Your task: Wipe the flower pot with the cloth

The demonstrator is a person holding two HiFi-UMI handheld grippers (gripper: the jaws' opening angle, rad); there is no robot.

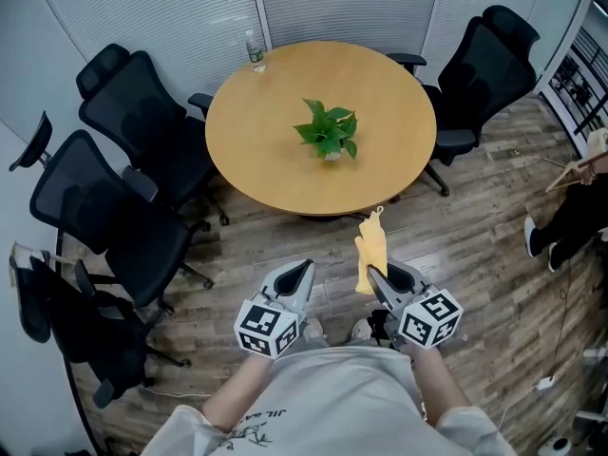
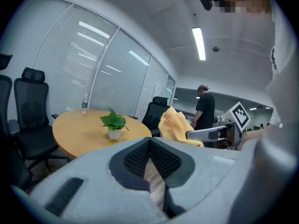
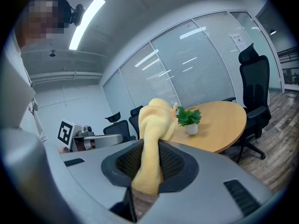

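Note:
A small white flower pot [image 1: 331, 154] with a green plant stands in the middle of the round wooden table [image 1: 256, 150]; it also shows in the left gripper view as the flower pot [image 2: 114, 133] and in the right gripper view as the flower pot [image 3: 191, 128]. My right gripper [image 1: 372, 274] is shut on a yellow cloth [image 1: 370, 252], which stands up from its jaws as the cloth [image 3: 152, 139]. My left gripper [image 1: 306, 267] is shut and empty, left of the cloth [image 2: 175, 127]. Both grippers hang over the floor, well short of the table.
Black office chairs [image 1: 123, 150] crowd the left side, and another chair [image 1: 489, 65] stands at the table's right. A water bottle [image 1: 255, 51] stands at the table's far edge. A person [image 2: 204, 107] stands in the background, and another person's legs [image 1: 570, 218] show at the right.

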